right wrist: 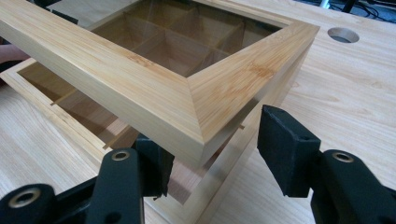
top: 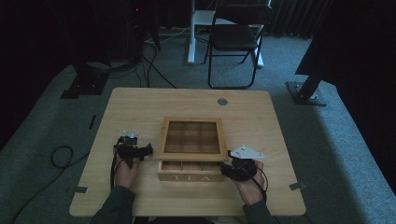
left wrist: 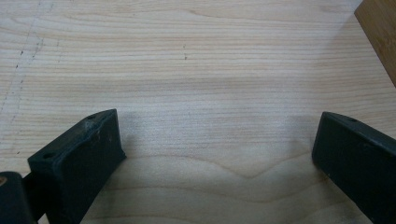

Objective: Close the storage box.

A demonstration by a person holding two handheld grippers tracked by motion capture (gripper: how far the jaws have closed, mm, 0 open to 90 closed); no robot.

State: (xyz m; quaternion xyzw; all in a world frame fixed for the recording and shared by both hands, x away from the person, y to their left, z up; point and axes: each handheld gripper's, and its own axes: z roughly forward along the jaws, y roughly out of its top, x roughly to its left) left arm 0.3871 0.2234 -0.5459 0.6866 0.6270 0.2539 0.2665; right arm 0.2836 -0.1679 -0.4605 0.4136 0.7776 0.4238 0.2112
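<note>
The tea box [top: 190, 171] sits mid-table, its windowed lid [right wrist: 196, 93] half raised; the right gripper [right wrist: 212, 144], jaws apart, straddles the lid's near corner, while the left gripper [left wrist: 217, 154] gapes empty over bare table [left wrist: 196, 65]

Both claws — left claw [top: 140, 151], right claw [top: 229, 169] — black, screw-holed, cabled; dark green sleeves [top: 114, 205].

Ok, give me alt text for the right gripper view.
A wooden tea box with its windowed lid partly raised; the lid's near corner sits between the right gripper's open black fingers, one under the lid's edge. Empty compartments show through the window, on a light wooden table.
</note>
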